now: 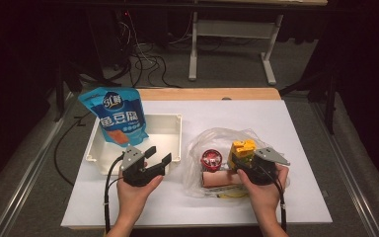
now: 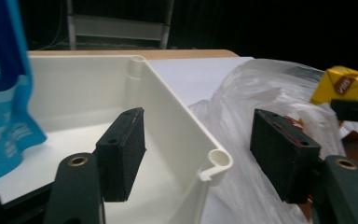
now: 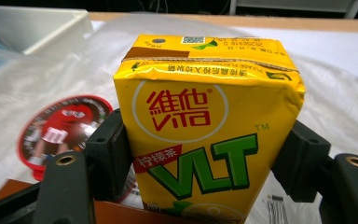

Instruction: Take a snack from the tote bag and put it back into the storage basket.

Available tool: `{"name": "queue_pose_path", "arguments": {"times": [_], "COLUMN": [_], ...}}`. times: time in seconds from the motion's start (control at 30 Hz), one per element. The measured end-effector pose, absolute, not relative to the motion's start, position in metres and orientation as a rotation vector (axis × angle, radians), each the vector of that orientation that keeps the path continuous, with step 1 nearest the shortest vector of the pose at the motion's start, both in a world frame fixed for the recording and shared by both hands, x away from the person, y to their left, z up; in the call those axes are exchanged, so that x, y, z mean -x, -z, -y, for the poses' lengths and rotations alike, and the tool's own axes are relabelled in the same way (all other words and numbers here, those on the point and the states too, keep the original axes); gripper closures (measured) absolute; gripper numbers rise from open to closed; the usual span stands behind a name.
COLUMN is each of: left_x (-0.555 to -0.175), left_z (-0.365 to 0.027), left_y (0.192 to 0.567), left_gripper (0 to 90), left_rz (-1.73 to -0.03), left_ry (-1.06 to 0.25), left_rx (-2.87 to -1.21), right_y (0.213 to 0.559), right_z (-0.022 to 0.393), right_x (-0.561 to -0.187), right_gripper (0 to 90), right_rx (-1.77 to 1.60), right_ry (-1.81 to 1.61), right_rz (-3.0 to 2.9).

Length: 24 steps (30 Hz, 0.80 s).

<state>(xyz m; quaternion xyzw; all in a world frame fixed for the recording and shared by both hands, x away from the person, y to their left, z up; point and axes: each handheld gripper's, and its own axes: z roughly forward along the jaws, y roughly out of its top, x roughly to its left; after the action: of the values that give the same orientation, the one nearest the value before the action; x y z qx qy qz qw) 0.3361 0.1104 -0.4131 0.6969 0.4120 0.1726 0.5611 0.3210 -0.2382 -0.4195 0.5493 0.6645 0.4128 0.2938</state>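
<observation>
One yellow "VLT" carton (image 3: pixel 205 135)

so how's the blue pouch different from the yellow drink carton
The blue pouch is a soft bag leaning up out of the white bin; the yellow drink carton is a stiff box above the clear plastic bag. The pouch is free; the carton sits between the right gripper's jaws. Both carry Chinese print.

The yellow lemon tea carton (image 3: pixel 205 126) is coated paperboard with a soft sheen and creased folds along its top, held between matt black, rubbery-looking pads (image 3: pixel 109 158). Around it lies a thin, crinkled, translucent plastic bag (image 1: pixel 212 140). The white bin (image 2: pixel 168 107) is smooth moulded plastic, the blue snack pouch (image 1: pixel 116 116) glossy film, and the table (image 1: pixel 286 128) matt white.
</observation>
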Motion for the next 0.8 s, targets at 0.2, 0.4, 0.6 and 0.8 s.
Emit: {"name": "queue_pose_path", "arguments": {"times": [0.2, 0.4, 0.6, 0.8], "left_x": [-0.332, -0.327, -0.321, -0.316], "left_z": [-0.098, -0.083, -0.066, -0.046], "left_y": [0.408, 0.403, 0.401, 0.402], "left_gripper": [34.6, 34.3, 34.0, 33.0], "left_rz": [-0.903, -0.838, -0.776, -0.721], "left_ry": [-0.358, -0.322, -0.298, -0.277], "left_rx": [-1.656, -1.681, -1.705, -1.736], "right_y": [0.406, 0.396, 0.386, 0.378], "right_z": [0.241, 0.242, 0.24, 0.236], "right_x": [-0.317, -0.314, -0.309, -0.305], "right_gripper": [31.0, 31.3, 31.7, 31.9], "right_rx": [-1.44, -1.412, -1.381, -1.359], "right_ry": [-1.143, -1.174, -1.207, -1.231], "right_rz": [-1.769, -1.771, -1.774, -1.779]}}
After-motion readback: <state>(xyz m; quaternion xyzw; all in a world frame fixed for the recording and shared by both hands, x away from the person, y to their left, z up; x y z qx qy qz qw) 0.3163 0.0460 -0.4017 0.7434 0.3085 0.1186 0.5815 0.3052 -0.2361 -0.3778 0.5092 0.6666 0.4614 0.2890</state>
